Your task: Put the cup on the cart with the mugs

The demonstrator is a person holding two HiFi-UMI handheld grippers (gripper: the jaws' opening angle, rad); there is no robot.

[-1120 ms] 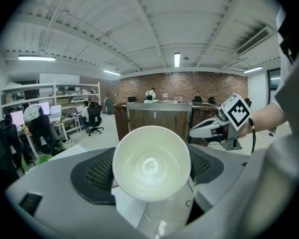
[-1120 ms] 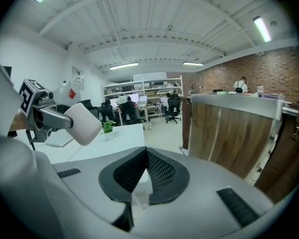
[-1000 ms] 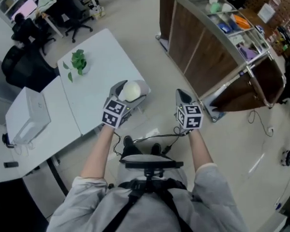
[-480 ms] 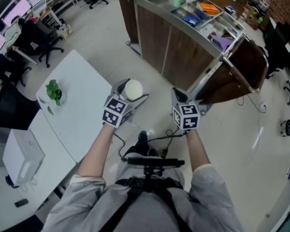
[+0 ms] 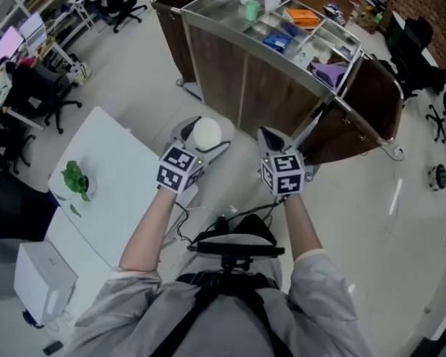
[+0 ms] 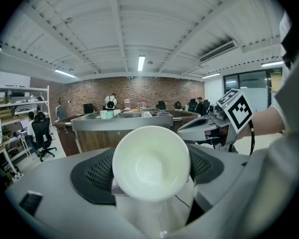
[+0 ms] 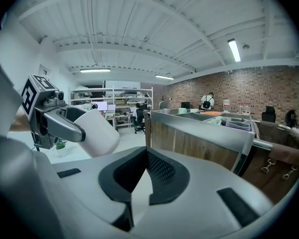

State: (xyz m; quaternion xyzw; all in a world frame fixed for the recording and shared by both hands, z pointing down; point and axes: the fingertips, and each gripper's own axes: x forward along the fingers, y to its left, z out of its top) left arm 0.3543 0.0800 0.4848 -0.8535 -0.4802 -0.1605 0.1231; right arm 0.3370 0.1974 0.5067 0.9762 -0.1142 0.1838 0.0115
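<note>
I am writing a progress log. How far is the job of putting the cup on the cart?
Done: the left gripper grips the cup. In hand: it holds the cup in the air, short of the cart. Left: set it by the mugs on the cart top. The right gripper is empty.
</note>
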